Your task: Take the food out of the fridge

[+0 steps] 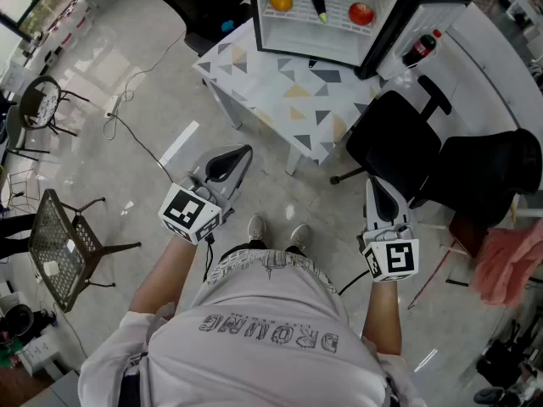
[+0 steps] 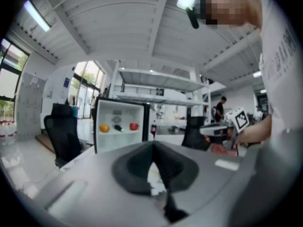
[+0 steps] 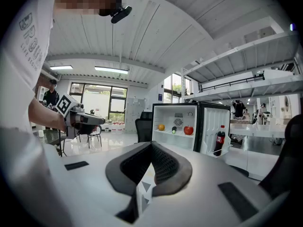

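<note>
Head view, food: orange (image 1: 281,1), dark-green vegetable (image 1: 319,5) and red fruit (image 1: 361,12) on the shelf of the open fridge (image 1: 264,25), 12 o'clock, far off.
Left gripper view, left gripper (image 2: 152,145): jaws together, empty; if not opened, it would likely shove the fruit.
Right gripper view, right gripper (image 3: 151,145): jaws together, empty; the door bottle (image 3: 220,140), at 3 o'clock from the food, may get knocked.

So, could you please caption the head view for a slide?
Left gripper and right gripper, shut, face open fridge holding orange, cucumber, apple.

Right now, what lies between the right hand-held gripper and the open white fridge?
Head view: a black office chair, then bare top of the triangle-patterned table bearing the fridge.
</note>
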Motion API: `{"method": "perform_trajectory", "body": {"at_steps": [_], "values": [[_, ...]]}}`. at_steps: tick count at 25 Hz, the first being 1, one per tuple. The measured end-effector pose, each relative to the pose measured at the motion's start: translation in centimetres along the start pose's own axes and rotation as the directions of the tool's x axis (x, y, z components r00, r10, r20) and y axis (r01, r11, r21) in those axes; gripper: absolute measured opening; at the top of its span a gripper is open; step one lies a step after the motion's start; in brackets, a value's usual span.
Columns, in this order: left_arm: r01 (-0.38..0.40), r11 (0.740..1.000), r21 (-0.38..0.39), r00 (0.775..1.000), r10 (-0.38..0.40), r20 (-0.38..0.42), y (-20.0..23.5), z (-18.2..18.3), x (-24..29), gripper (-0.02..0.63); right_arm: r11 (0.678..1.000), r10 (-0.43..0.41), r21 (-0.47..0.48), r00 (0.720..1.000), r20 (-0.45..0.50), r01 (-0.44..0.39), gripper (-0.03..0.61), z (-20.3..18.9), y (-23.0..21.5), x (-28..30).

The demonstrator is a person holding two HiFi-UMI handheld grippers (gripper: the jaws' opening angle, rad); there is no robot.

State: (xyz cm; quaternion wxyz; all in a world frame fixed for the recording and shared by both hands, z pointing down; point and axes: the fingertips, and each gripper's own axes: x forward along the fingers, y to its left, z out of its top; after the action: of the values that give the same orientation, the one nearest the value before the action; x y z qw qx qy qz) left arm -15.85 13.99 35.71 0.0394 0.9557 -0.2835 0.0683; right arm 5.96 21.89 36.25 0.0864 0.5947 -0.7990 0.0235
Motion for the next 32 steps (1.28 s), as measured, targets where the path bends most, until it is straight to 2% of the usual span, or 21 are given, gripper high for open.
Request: {"method": "perform_trajectory", "body": {"at_steps": [12, 32], "values": [[-0.011, 1.0, 0.005, 1.0, 0.011, -0.018, -0.8, -0.8, 0.7, 0.008, 1.0, 0.022, -0.008, 1.0, 0.005, -0.022, 0.0, -0.6, -0.6, 0.3], [-0.033, 0.999, 0.015, 0.999, 0.034, -0.037, -7.1, -1.4, 4.7, 0.008, 0.995, 0.095, -0.002, 0.995, 0.014, -0.095, 0.0, -2.6, -4.9, -2.3]]}}
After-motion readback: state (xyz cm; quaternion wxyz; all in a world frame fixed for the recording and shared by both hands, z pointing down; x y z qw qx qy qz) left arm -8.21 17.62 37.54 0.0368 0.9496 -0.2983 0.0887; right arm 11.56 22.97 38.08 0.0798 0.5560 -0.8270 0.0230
